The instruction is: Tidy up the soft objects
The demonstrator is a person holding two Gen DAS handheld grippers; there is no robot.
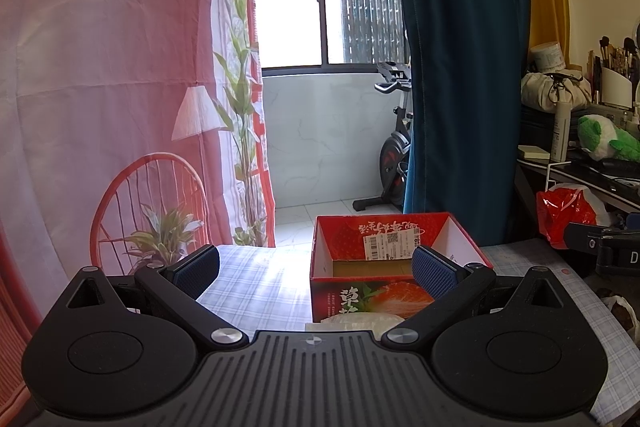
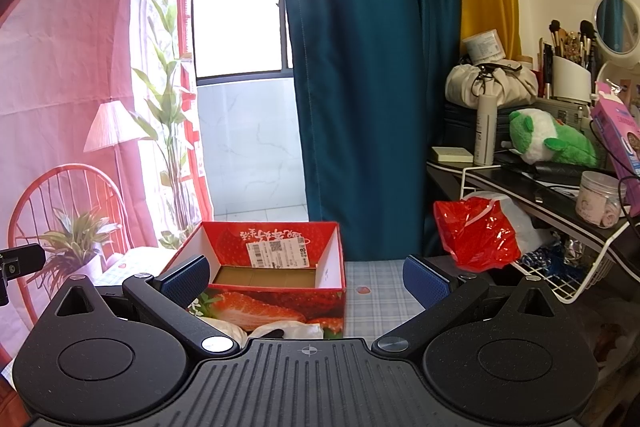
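Note:
A red strawberry-print cardboard box (image 1: 400,239) stands open on the checked tablecloth; only its brown bottom shows inside. It also shows in the right wrist view (image 2: 272,247). My left gripper (image 1: 316,267) is open and holds nothing, hovering before the box. My right gripper (image 2: 306,279) is open and holds nothing, just right of the box. White soft things (image 2: 288,329) lie in front of the box, mostly hidden by the gripper body; they also show in the left wrist view (image 1: 352,321). A green and white plush toy (image 2: 548,139) lies on the desk at right.
A red plastic bag (image 2: 476,231) hangs at the desk's edge beside a white wire rack (image 2: 560,275). The desk holds a clear jar (image 2: 600,199), bottle, brushes and a mirror. A teal curtain (image 2: 360,67) hangs behind the table. An exercise bike (image 1: 394,147) stands on the balcony.

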